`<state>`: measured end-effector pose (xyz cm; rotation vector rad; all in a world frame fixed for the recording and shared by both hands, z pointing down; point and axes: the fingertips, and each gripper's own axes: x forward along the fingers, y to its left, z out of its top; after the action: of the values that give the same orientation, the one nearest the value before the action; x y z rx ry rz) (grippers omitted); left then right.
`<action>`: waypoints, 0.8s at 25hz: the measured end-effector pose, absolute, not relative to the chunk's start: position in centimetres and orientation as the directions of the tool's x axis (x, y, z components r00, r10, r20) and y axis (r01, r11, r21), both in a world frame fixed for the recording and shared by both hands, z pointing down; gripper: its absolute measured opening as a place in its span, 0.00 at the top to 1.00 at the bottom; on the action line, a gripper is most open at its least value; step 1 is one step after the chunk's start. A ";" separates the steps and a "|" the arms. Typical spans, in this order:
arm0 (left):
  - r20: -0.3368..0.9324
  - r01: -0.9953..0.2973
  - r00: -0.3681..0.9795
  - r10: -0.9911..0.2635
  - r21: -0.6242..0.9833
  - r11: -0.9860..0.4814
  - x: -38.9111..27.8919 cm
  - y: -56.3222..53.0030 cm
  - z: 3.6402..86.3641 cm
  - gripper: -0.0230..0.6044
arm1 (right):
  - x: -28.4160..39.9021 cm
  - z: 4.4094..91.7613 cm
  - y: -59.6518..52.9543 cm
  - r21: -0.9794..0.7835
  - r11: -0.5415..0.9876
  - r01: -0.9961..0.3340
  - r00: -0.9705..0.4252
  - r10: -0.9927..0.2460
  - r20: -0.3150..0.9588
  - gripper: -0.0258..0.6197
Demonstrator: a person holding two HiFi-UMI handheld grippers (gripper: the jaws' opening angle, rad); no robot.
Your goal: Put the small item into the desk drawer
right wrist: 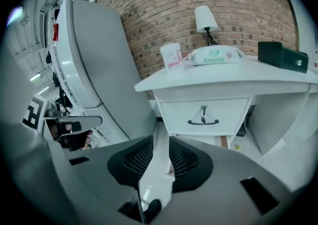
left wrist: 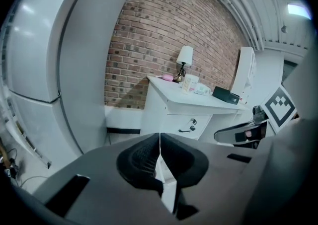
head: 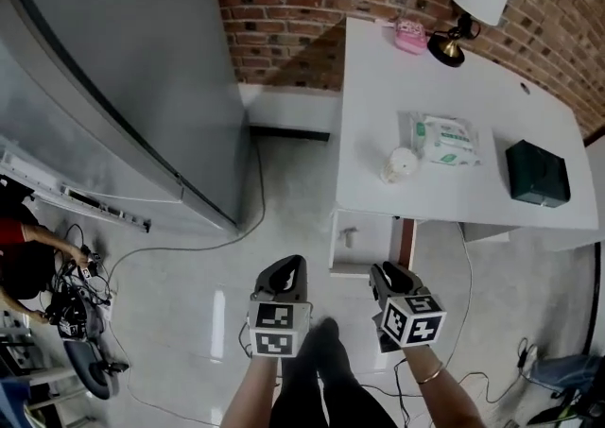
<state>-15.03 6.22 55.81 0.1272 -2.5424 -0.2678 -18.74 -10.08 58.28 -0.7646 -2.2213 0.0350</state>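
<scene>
A white desk [head: 378, 114] stands ahead on the right. Its drawer [head: 364, 239] [right wrist: 203, 114] [left wrist: 191, 124] is closed, with a dark handle and a key on its front. A small white round container [head: 400, 164] [right wrist: 171, 57] sits near the desk's front edge. Both grippers hang over the floor in front of the desk, well short of the drawer. My left gripper [head: 286, 270] [left wrist: 160, 137] has its tips touching and holds nothing. My right gripper [head: 392, 275] [right wrist: 161, 142] shows a gap between its pads, with nothing in it.
On the desk lie a wipes pack [head: 444, 140], a dark green box [head: 537, 173], a lamp [head: 473, 1] and a pink item [head: 410, 36]. A tall grey cabinet [head: 123, 67] stands at left. Cables [head: 170, 248] and a person's arm [head: 43, 239] are at far left.
</scene>
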 end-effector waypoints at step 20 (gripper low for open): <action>0.433 -0.183 -0.870 -0.235 0.160 0.970 -11.9 -1.8 39.9 0.93 | -12.7 36.7 -19.1 -0.287 0.853 0.437 -0.756 0.521 0.396 0.91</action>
<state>-11.88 -1.75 39.93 0.2975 -2.6553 -0.1571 -12.72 -19.09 36.66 -0.7035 -2.5571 0.2431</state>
